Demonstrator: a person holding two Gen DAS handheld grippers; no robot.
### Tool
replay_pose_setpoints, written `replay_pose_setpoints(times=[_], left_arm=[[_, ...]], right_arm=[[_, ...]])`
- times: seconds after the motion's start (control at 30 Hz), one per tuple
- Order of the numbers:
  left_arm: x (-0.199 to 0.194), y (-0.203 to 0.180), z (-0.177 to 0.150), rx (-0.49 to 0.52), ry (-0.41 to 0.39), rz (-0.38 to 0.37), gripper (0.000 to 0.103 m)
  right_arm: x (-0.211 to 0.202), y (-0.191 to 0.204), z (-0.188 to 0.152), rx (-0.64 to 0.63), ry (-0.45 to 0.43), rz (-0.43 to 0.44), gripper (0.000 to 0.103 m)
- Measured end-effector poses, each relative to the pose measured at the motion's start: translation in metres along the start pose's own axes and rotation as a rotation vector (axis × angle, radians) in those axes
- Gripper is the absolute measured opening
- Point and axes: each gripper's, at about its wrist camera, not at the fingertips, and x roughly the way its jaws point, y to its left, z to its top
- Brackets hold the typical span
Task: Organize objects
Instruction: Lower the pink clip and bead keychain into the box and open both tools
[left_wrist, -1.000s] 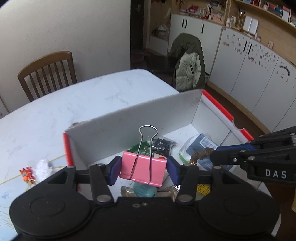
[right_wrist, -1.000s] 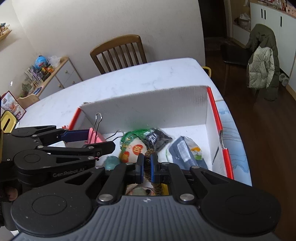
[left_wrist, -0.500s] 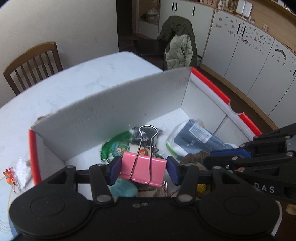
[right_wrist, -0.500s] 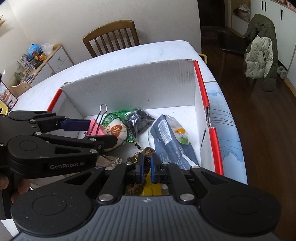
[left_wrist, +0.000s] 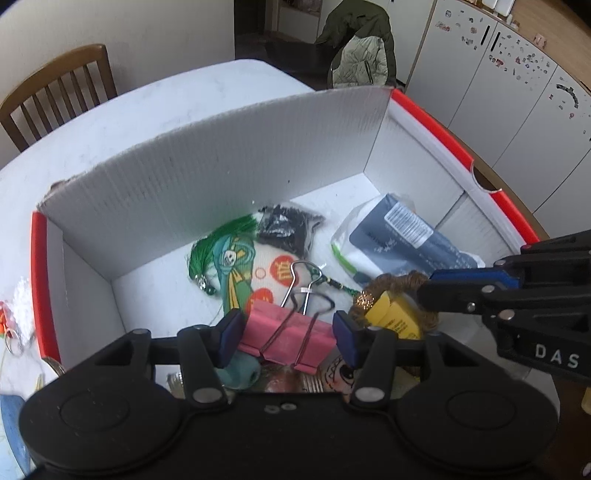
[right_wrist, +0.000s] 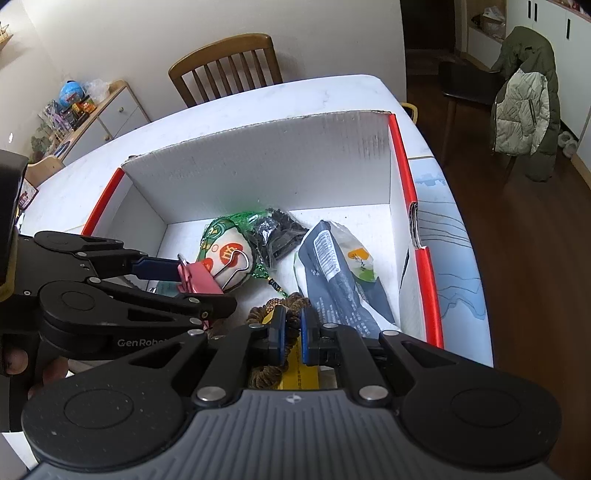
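Note:
A white cardboard box (left_wrist: 221, 155) with red rims stands open on the white table. My left gripper (left_wrist: 288, 334) is shut on a pink binder clip (left_wrist: 284, 332), held low over the box's near left part with its wire handles pointing forward. The right wrist view shows that clip (right_wrist: 195, 277) in the left gripper (right_wrist: 195, 286). My right gripper (right_wrist: 291, 334) is shut on a brown braided cord loop (right_wrist: 266, 310) just above the clutter. From the left wrist view the cord (left_wrist: 399, 282) hangs at the right gripper's tips (left_wrist: 428, 284).
In the box lie a green tasselled pouch (left_wrist: 229, 258), a bag of black beads (left_wrist: 288, 229), a dark blue packet (left_wrist: 406, 240), a yellow pack (left_wrist: 395, 321) and a teal lump (left_wrist: 240, 369). Small trinkets (left_wrist: 11, 321) sit left of the box. A wooden chair (right_wrist: 225, 62) stands behind the table.
Both grippers have come forward and down over the box, so its contents look closer. The clip and the cord stay gripped; the clip now tilts forward.

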Motion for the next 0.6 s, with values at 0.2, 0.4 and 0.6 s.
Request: replay_pose_setpoints(times=[0.2, 0.4, 0.6], left_arm=[[-0.006, 0.005, -0.003, -0.033, -0.006, -0.018, 0.063], [-0.02, 0.007, -0.008, -0.046, -0.035, -0.022, 0.07], [-0.04, 0.004, -0.013, -0.042, -0.089, -0.015, 0.076]], right_arm=[[-0.003, 0.001, -0.001, -0.012, 0.024, -0.019, 0.011], [-0.012, 0.006, -0.001, -0.021, 0.01, -0.018, 0.012], [-0.022, 0.015, -0.002, -0.038, -0.006, -0.017, 0.012]])
